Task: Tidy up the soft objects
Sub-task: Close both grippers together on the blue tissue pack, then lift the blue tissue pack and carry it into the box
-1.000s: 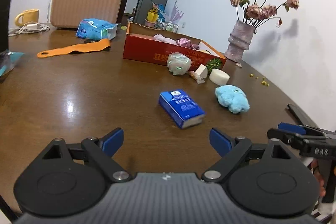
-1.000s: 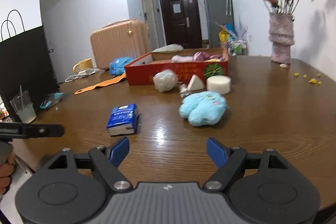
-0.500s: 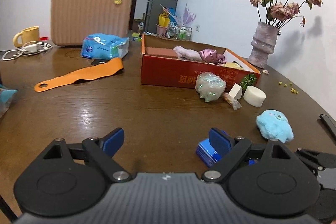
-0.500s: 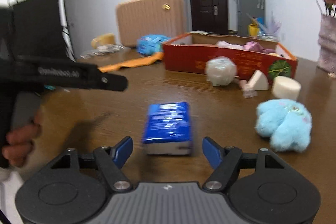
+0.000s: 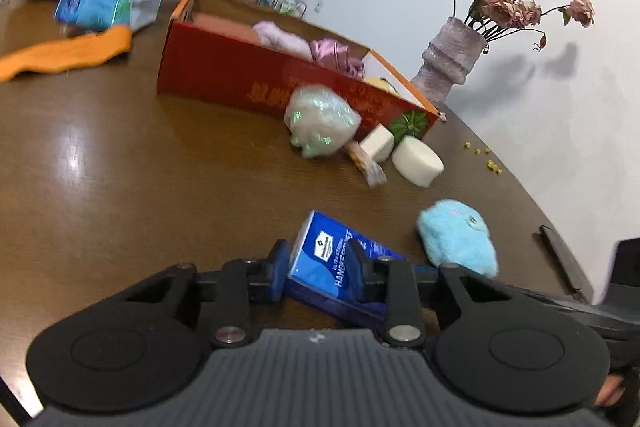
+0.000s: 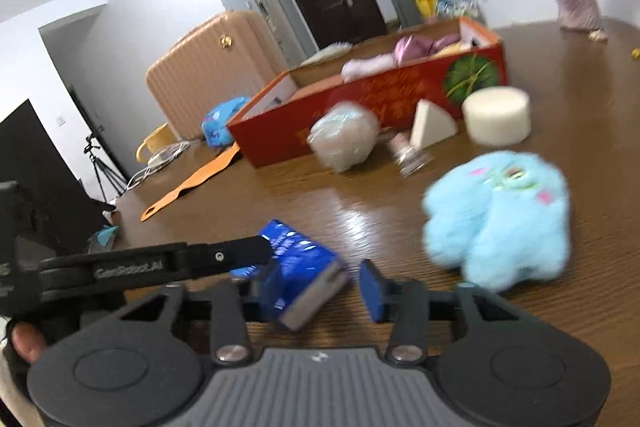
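Observation:
A blue tissue pack [image 5: 332,259] sits between the fingers of my left gripper [image 5: 320,267], which has closed on it, tilted just above the table. It also shows in the right wrist view [image 6: 296,275], where my right gripper [image 6: 316,291] is half open around its end, not clamping it. The left gripper's finger [image 6: 240,251] reaches in from the left there. A light blue plush [image 6: 500,215] lies to the right; it also shows in the left wrist view [image 5: 456,239]. The red box [image 5: 256,79] holds several soft items.
A crinkly white-green ball [image 5: 320,123], a white wedge [image 5: 376,143], a white round sponge [image 5: 416,163] and a small wrapper [image 5: 368,167] lie before the box. A vase [image 5: 452,59], orange strap [image 5: 68,51], blue packet [image 5: 100,3] and suitcase [image 6: 208,75] stand further off.
My left gripper has moved forward and closed on the blue tissue pack. My right gripper has moved in on the pack too, and its jaws have narrowed.

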`<action>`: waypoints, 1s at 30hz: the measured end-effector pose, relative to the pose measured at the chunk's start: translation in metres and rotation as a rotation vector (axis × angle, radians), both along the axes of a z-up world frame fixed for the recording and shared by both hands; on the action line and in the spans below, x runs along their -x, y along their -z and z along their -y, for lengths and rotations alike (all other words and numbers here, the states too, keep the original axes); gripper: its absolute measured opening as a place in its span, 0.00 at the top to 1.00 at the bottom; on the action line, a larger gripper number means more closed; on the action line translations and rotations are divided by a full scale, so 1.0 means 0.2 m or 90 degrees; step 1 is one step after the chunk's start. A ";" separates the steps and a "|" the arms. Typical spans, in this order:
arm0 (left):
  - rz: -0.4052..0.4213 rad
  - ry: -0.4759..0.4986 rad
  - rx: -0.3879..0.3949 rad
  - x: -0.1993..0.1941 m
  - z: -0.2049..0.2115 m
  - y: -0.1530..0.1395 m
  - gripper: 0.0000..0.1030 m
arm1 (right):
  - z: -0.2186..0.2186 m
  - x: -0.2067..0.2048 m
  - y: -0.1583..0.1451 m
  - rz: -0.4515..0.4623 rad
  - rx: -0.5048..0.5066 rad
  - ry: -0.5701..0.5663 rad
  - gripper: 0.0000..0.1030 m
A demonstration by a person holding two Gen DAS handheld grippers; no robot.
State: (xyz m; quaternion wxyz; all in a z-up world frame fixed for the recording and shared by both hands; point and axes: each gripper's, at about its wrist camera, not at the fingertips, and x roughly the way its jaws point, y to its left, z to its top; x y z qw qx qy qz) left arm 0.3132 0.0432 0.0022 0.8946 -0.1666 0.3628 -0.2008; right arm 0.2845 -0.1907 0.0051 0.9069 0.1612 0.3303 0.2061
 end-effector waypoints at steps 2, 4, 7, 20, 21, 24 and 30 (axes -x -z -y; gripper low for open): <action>-0.015 0.002 0.006 0.07 0.00 -0.01 0.71 | -0.01 -0.01 0.00 0.007 0.005 -0.001 0.70; -0.022 0.012 0.019 0.14 -0.01 -0.02 0.71 | -0.01 0.00 0.00 0.006 0.005 -0.006 0.74; -0.023 -0.008 0.021 0.16 -0.04 -0.01 0.71 | 0.00 0.02 0.00 0.003 0.006 -0.017 0.76; -0.036 -0.041 0.055 0.16 -0.03 0.03 0.77 | 0.02 0.07 0.04 0.021 -0.003 -0.038 0.78; -0.036 -0.045 0.055 0.18 -0.03 0.03 0.77 | 0.02 0.08 0.04 0.019 -0.005 -0.041 0.78; -0.035 -0.051 0.059 0.21 -0.03 0.02 0.78 | 0.02 0.10 0.04 0.015 -0.009 -0.044 0.79; 0.054 -0.030 0.081 0.09 -0.03 -0.21 0.78 | 0.03 0.05 -0.19 0.095 0.000 -0.036 0.80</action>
